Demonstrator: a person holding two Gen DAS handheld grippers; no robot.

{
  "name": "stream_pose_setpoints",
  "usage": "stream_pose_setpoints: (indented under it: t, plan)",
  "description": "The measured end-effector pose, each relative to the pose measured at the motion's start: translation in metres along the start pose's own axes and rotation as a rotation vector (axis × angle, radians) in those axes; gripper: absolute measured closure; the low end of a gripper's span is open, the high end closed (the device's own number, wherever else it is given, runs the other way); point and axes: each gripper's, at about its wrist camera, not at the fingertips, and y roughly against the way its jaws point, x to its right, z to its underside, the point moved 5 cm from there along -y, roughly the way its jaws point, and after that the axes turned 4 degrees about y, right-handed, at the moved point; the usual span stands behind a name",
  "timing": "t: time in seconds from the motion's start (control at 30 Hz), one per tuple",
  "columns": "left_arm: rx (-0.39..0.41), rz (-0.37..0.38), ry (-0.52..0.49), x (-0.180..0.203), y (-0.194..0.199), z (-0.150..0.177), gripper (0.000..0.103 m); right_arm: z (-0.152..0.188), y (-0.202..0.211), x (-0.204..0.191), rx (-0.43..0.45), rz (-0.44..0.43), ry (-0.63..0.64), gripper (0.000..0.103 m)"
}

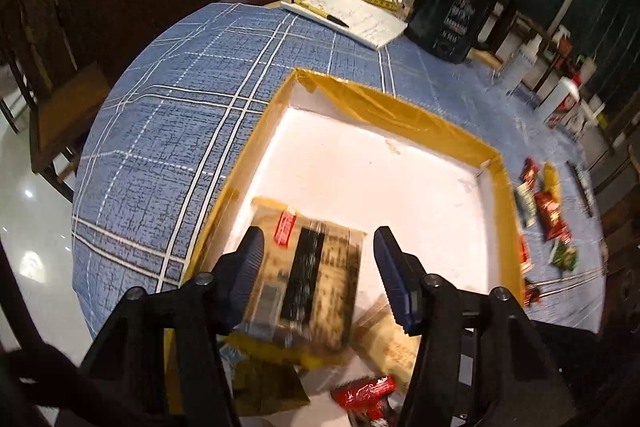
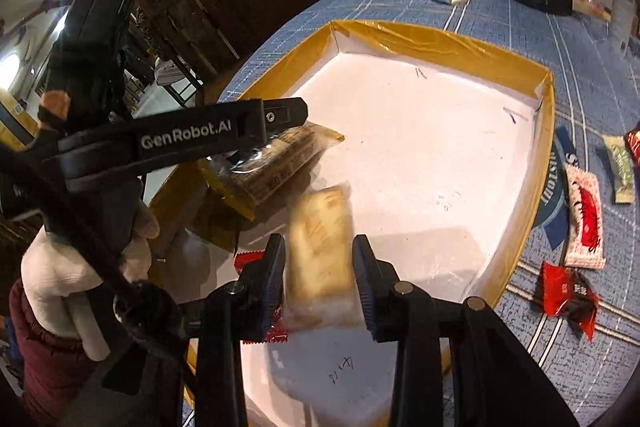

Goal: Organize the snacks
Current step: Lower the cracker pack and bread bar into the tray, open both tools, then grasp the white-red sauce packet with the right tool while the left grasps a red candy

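Observation:
A shallow white tray with a yellow taped rim point(image 1: 400, 107) point(image 2: 440, 43) lies on the blue checked tablecloth. My left gripper point(image 1: 318, 259) is open over the tray's near left corner; a tan and black snack pack point(image 1: 316, 275), blurred, lies between and below its fingers. In the right wrist view that pack point(image 2: 276, 163) sits under the left gripper's arm. My right gripper point(image 2: 318, 267) is open around a pale biscuit pack point(image 2: 320, 251), blurred, over the tray's near edge. A red wrapper point(image 2: 276, 333) lies beneath it. A red candy point(image 1: 364, 391) lies in the tray.
Loose snacks lie on the cloth right of the tray: red and green packets point(image 1: 548, 211), a white and red packet point(image 2: 586, 223), a red and black wrapper point(image 2: 568, 293). A notepad with pen point(image 1: 352, 15) and a black mug point(image 1: 452, 3) stand at the far side.

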Motion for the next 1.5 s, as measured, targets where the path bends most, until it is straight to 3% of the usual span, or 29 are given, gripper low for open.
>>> stream_pose_setpoints:
  t: [0.07, 0.2, 0.27, 0.47, 0.63, 0.9, 1.07, 1.1, 1.13, 1.3, 1.5]
  plan:
    - [0.026, 0.029, 0.023, 0.001, 0.015, 0.001, 0.043, -0.001, 0.008, -0.001, 0.022, -0.010, 0.005, 0.067]
    - [0.081, 0.081, 0.066, 0.010, 0.051, 0.008, 0.026, -0.003, 0.038, 0.004, 0.086, -0.019, 0.004, 0.067]
    - [0.102, 0.121, 0.070, 0.019, 0.069, 0.018, 0.025, 0.000, 0.058, 0.014, 0.123, -0.013, -0.007, 0.067]
    - [0.149, 0.251, 0.050, 0.053, 0.106, 0.060, 0.024, 0.022, 0.117, 0.095, 0.204, 0.117, -0.131, 0.063]
    - [0.204, 0.287, 0.057, 0.078, 0.119, 0.095, 0.024, 0.044, 0.113, 0.147, 0.165, 0.147, -0.248, 0.063]
    - [0.253, 0.236, 0.023, 0.094, 0.123, 0.114, 0.024, 0.019, 0.070, 0.157, 0.139, 0.198, -0.243, 0.058]
    - [0.247, 0.233, 0.038, 0.095, 0.119, 0.116, 0.024, 0.010, 0.047, 0.152, 0.098, 0.276, -0.205, 0.059]
    - [0.244, 0.232, 0.038, 0.096, 0.119, 0.117, 0.024, 0.010, 0.046, 0.149, 0.086, 0.300, -0.192, 0.060]
    - [0.239, 0.234, 0.038, 0.097, 0.117, 0.117, 0.024, 0.011, 0.046, 0.148, 0.079, 0.315, -0.177, 0.076]
    - [0.219, 0.247, 0.002, 0.110, 0.114, 0.124, 0.024, 0.031, 0.062, 0.154, 0.058, 0.317, -0.178, 0.078]
    - [0.143, 0.249, -0.151, 0.157, 0.097, 0.136, 0.024, 0.084, 0.107, 0.164, 0.063, 0.268, -0.216, 0.077]
